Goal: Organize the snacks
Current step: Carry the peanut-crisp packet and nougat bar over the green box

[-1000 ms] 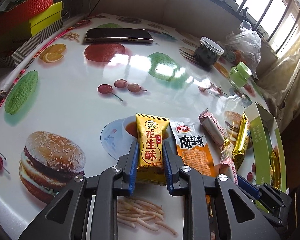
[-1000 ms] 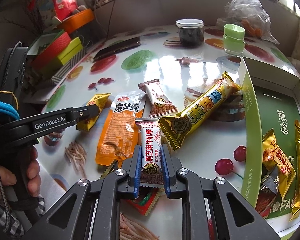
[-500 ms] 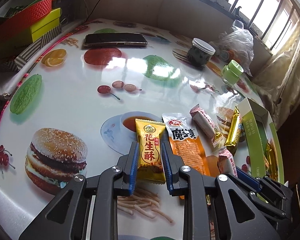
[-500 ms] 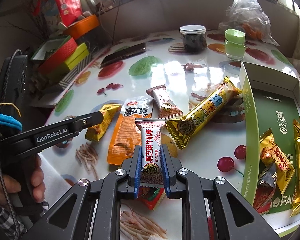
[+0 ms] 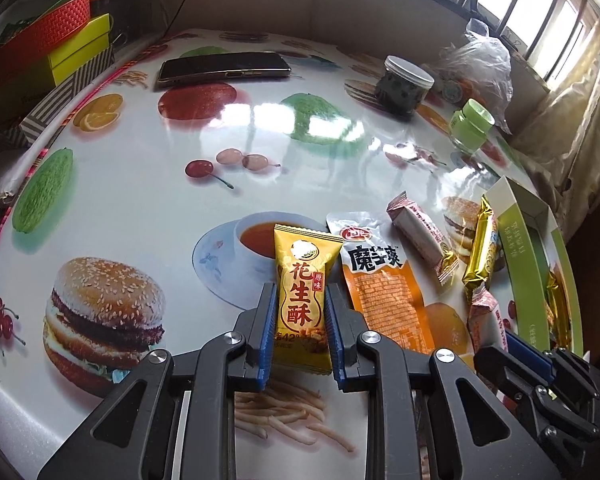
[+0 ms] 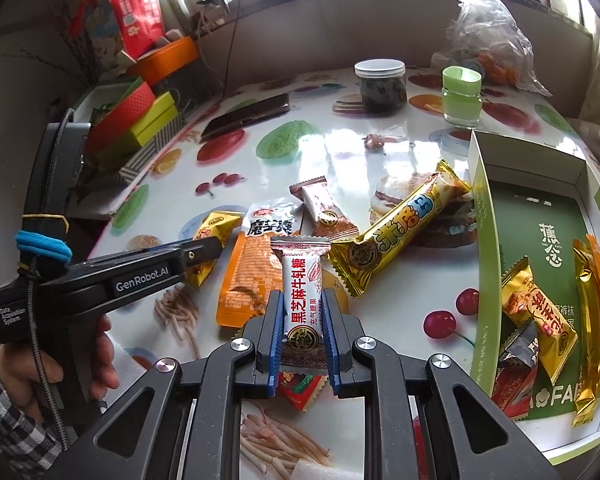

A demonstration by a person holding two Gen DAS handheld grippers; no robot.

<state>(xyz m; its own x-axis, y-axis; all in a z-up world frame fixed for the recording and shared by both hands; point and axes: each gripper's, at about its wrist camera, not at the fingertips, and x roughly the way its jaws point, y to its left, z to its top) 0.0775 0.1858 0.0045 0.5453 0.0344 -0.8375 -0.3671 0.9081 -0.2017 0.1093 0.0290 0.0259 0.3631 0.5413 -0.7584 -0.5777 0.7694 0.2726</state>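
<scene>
Both packets lifted since earlier. Left gripper [image 5: 300, 320] clamps yellow packet [image 5: 304, 292], right gripper [image 6: 302, 336] clamps white candy bar [image 6: 302, 296], left of green box [image 6: 484, 248]; light, crinkly, slippery, pinch mid-body.

We count two claws, the left claw [image 5: 300, 320] and the right claw [image 6: 302, 332], one snack packet in each. Loose on the table [image 6: 340, 152] there are five more packets, around 12 o'clock from the right claw. The one open green box [image 6: 536, 216] at 3 o'clock has at least four. Up at 12: two jars, one phone [image 6: 246, 116], one plastic bag [image 6: 488, 40].
</scene>
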